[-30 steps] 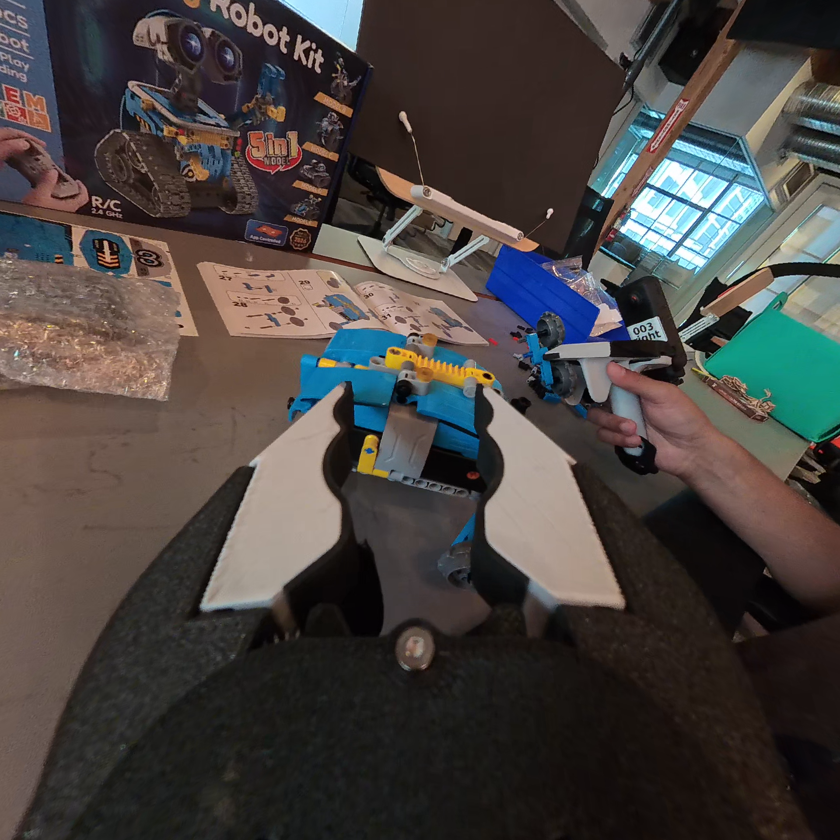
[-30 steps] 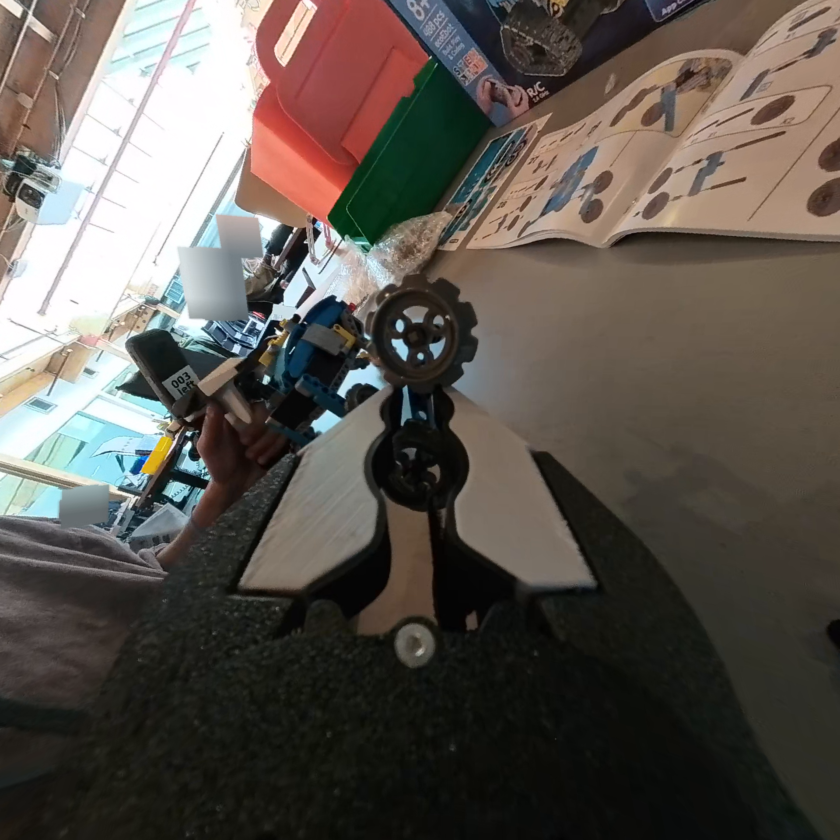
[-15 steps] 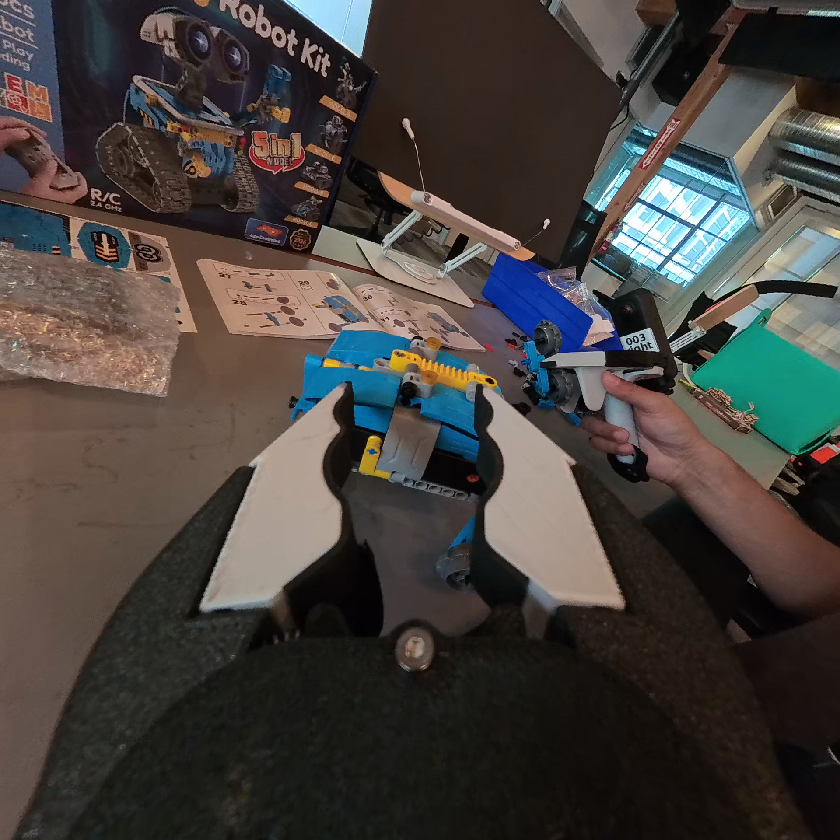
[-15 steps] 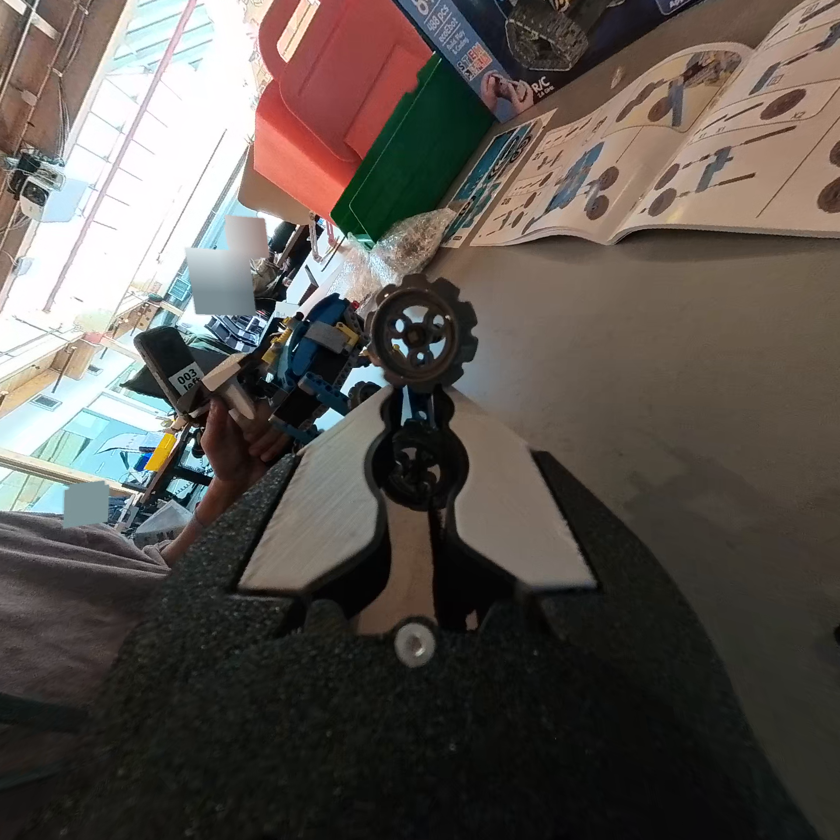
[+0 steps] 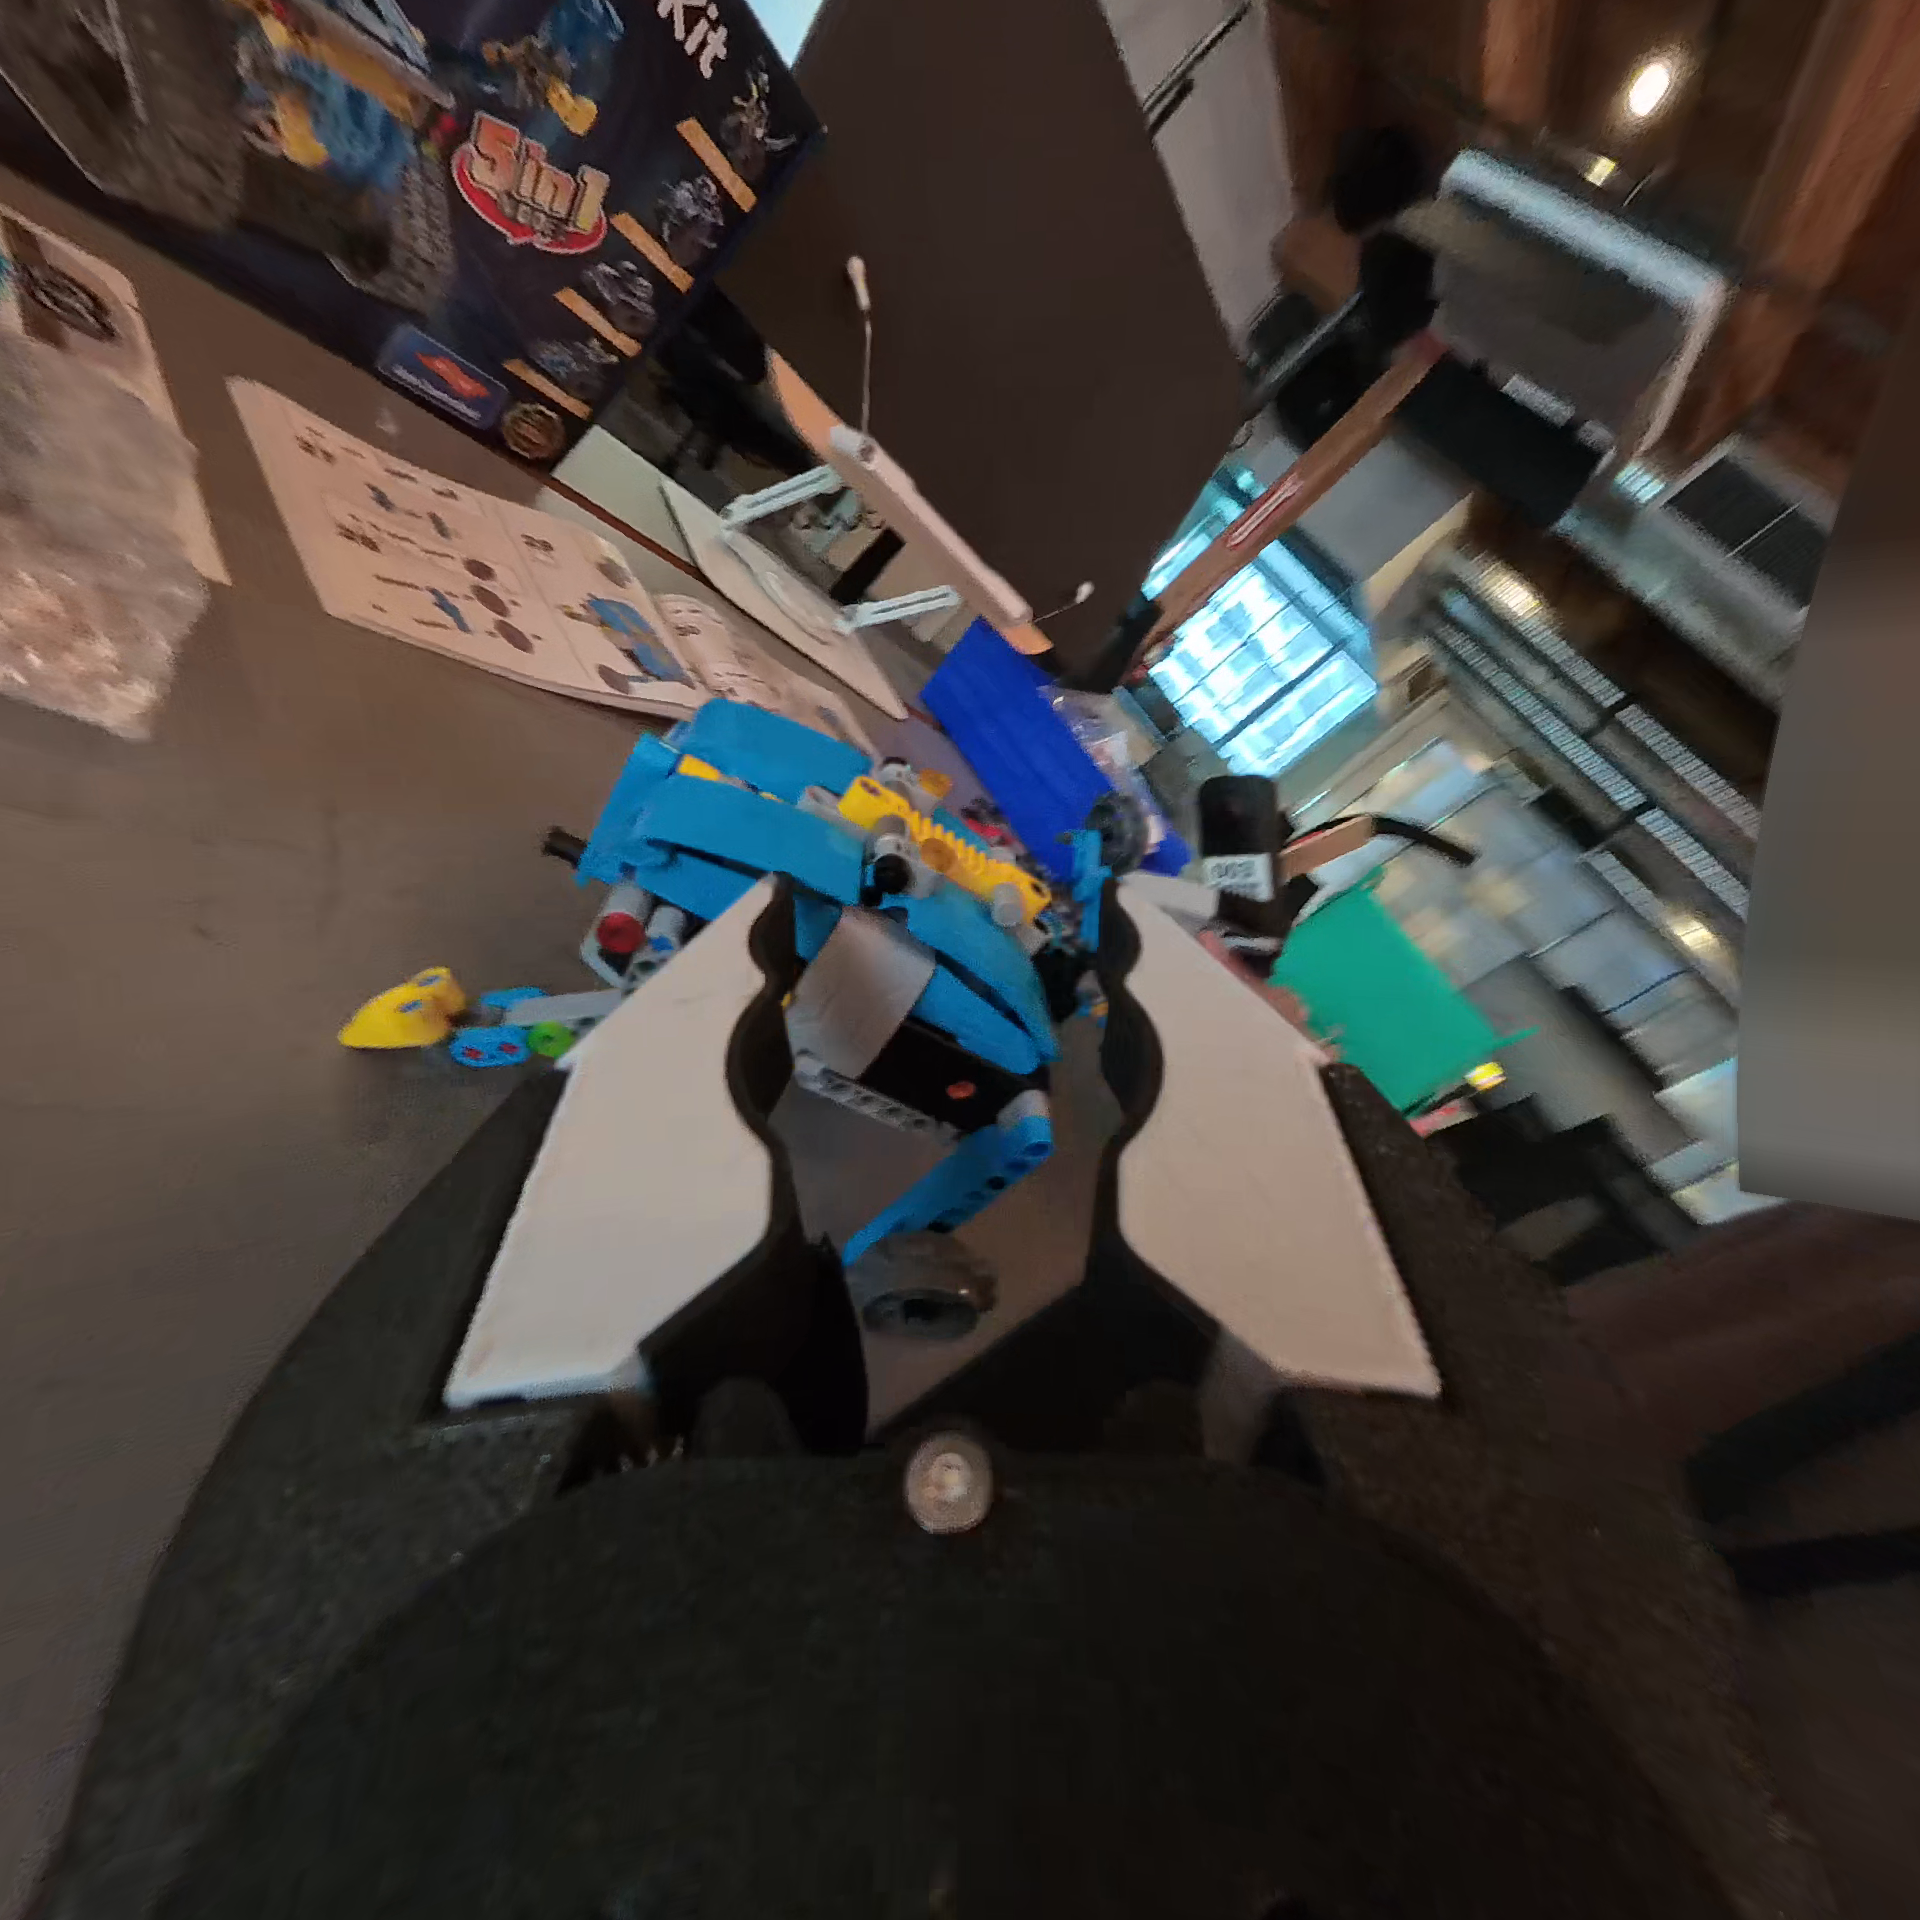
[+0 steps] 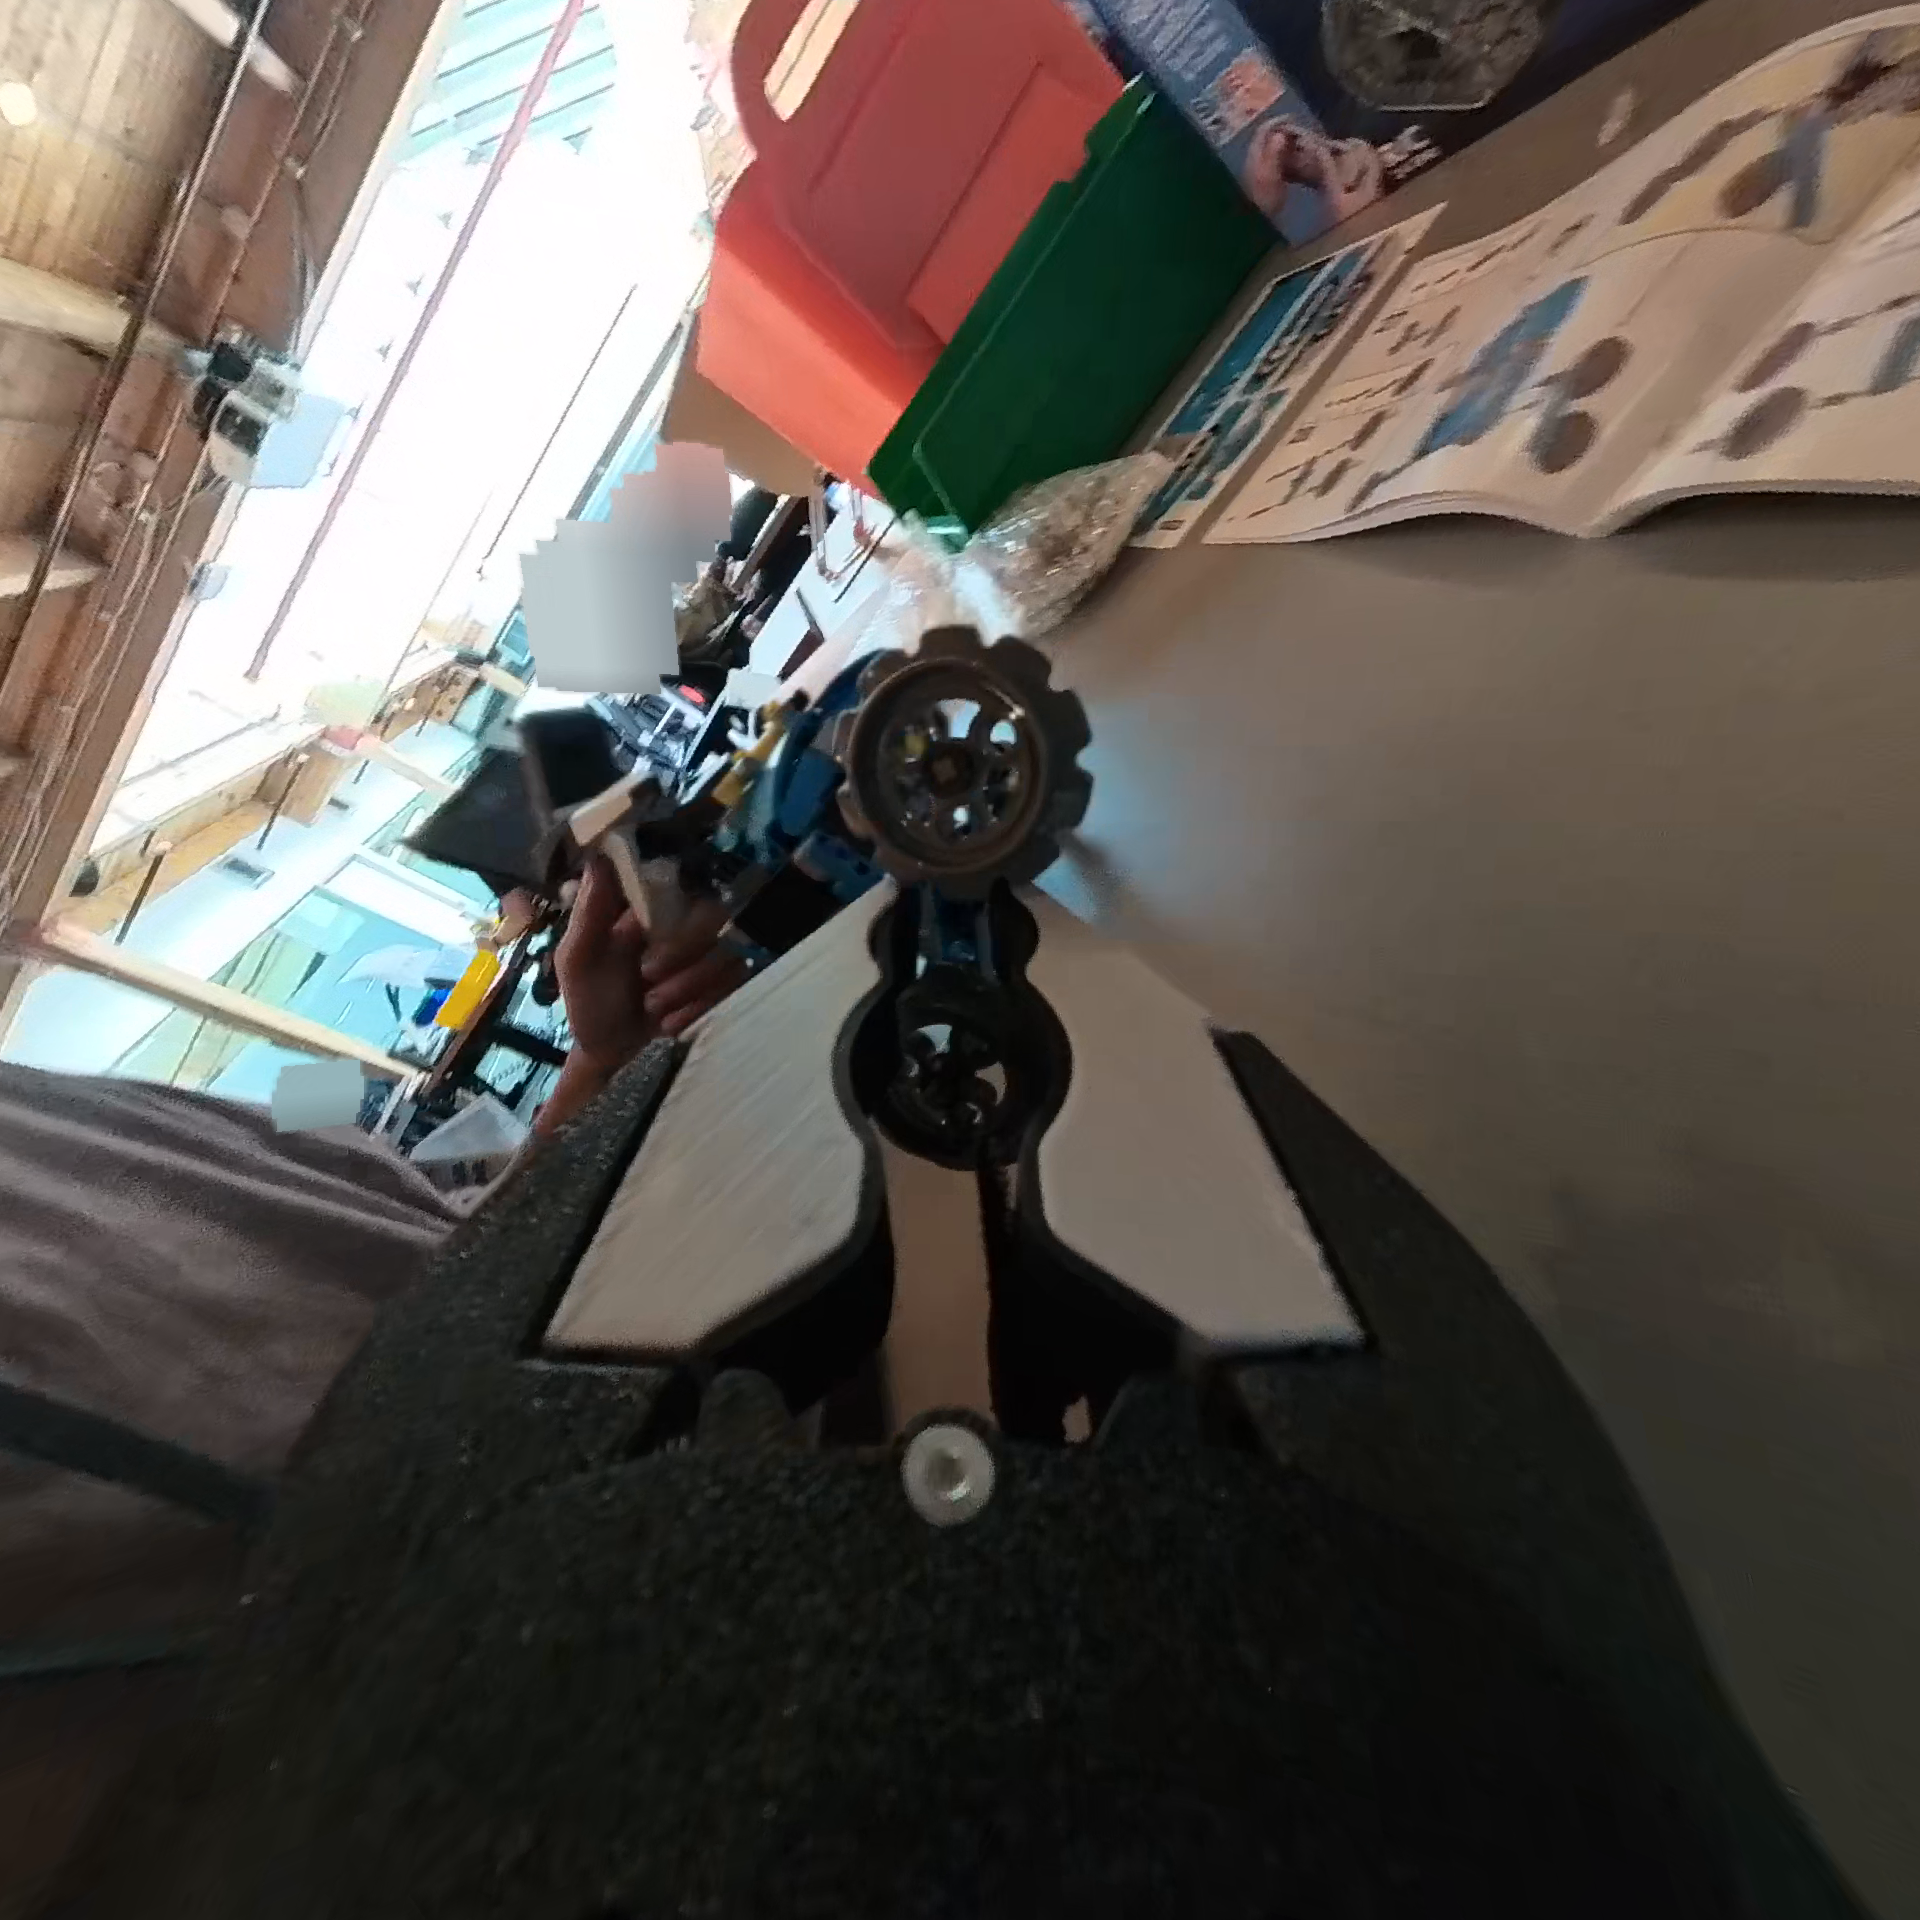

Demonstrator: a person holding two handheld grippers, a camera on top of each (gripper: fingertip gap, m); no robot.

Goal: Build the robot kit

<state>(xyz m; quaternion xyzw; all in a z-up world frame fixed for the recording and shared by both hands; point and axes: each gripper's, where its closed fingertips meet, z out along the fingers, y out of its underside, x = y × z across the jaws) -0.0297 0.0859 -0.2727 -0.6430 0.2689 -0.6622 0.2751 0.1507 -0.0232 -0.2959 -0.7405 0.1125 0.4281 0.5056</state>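
My left gripper (image 5: 945, 904) is shut on a blue and yellow brick-built robot body (image 5: 748, 831) and holds it tilted above the grey table (image 5: 260, 831). A blue beam with a grey wheel (image 5: 925, 1288) hangs from the body between my fingers. My right gripper (image 6: 961, 904) is shut on a blue beam that carries two grey toothed wheels: one (image 6: 961, 774) beyond the fingertips, one (image 6: 951, 1075) between the fingers. In the right wrist view the robot body (image 6: 790, 790) sits just left of the front wheel. In the left wrist view the right gripper (image 5: 1236, 831) is close behind the body.
A yellow piece (image 5: 400, 1008) and small loose parts (image 5: 499, 1044) lie on the table left of the body. An open instruction booklet (image 5: 468, 561), the kit box (image 5: 499, 208), a plastic bag (image 5: 73, 582) and a blue bin (image 5: 1008, 707) stand behind. Red (image 6: 894, 239) and green (image 6: 1070, 343) bins stand farther back. The gap from one gripper's tips to the other's is roughly 20 cm.
My left gripper has raised and tilted the robot body, which uncovers loose parts on the table. The right gripper with the wheel piece has come much closer to the body.
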